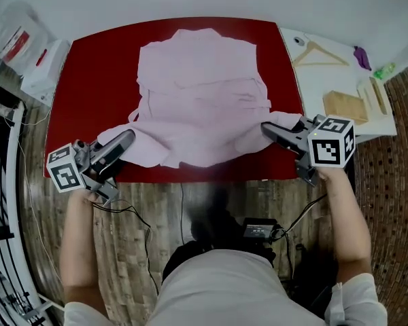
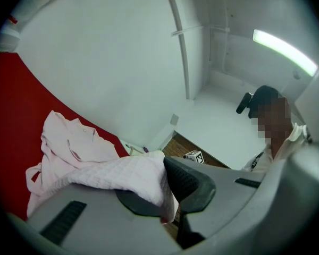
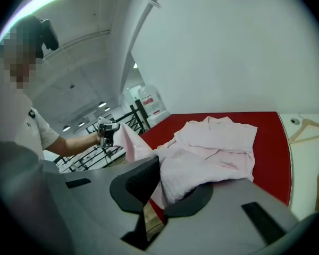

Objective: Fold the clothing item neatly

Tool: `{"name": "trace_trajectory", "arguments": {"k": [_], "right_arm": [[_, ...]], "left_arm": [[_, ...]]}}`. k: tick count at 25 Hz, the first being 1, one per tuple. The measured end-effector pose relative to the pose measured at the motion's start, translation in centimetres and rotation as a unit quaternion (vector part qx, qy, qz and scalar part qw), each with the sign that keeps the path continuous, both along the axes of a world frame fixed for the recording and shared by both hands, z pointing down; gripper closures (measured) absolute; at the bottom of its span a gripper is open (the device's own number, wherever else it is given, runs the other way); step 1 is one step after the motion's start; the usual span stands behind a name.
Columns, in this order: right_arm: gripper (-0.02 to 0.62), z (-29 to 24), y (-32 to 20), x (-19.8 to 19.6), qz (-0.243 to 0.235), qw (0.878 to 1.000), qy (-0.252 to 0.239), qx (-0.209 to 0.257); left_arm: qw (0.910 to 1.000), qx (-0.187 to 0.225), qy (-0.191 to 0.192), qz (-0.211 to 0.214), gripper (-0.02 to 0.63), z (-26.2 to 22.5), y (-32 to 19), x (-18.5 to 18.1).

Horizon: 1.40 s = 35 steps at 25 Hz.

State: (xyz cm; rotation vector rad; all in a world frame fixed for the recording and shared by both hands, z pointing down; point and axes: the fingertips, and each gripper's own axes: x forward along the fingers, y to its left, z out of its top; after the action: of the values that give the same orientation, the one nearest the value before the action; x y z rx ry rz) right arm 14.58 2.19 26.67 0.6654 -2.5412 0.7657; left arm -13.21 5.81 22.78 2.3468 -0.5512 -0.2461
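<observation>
One pink garment (image 1: 202, 94), collar (image 1: 194, 38) seemingly farthest

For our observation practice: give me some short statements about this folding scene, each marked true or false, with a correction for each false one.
1. The left gripper is shut on the pink garment. True.
2. The right gripper is open and empty. False: it too is shut on the garment's fabric.
3. Most of the garment lies on the red table. True.
4. The wooden hanger lies on top of the garment. False: it lies on the white side table, to the right of the red table.
5. The garment is already folded into a neat rectangle. False: it is spread out and rumpled.
</observation>
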Motion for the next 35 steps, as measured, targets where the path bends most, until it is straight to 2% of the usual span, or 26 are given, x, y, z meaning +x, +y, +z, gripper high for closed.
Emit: {"name": "trace_trajectory", "arguments": {"k": [4,11,15,23,31,35], "right_arm": [[0.553,-1.0,-4.0,0.8,-0.011,1.000,-0.005,0.000],[0.553,-0.9,-6.5,2.7,-0.013,1.000,-0.027,0.009],[0.554,-1.6,-9.5,2.5,-0.008,1.000,-0.025,0.001],[0.553,-1.8,-14.5,2.7,0.037,0.999,-0.007,-0.018],[0.553,-0.1,-18.2,3.7,0.092,0.994,0.016,-0.052],[0.552,1.5,-19.7,3.5,0.097,0.993,0.028,-0.069]], "left_arm": [[0.9997,-0.002,-0.009,-0.022,0.588,-1.2,-3.8,-0.7],[0.9969,0.020,0.001,-0.076,0.588,-1.7,-4.6,-1.8],[0.9963,0.007,0.001,-0.085,0.588,-2.1,-7.5,-3.8],[0.9974,0.001,0.012,-0.071,0.588,-1.6,-13.5,-7.5],[0.9990,-0.024,0.035,-0.016,0.588,1.2,-19.4,-7.9],[0.9981,-0.047,0.042,0.000,0.588,3.5,-21.4,-8.1]]}}
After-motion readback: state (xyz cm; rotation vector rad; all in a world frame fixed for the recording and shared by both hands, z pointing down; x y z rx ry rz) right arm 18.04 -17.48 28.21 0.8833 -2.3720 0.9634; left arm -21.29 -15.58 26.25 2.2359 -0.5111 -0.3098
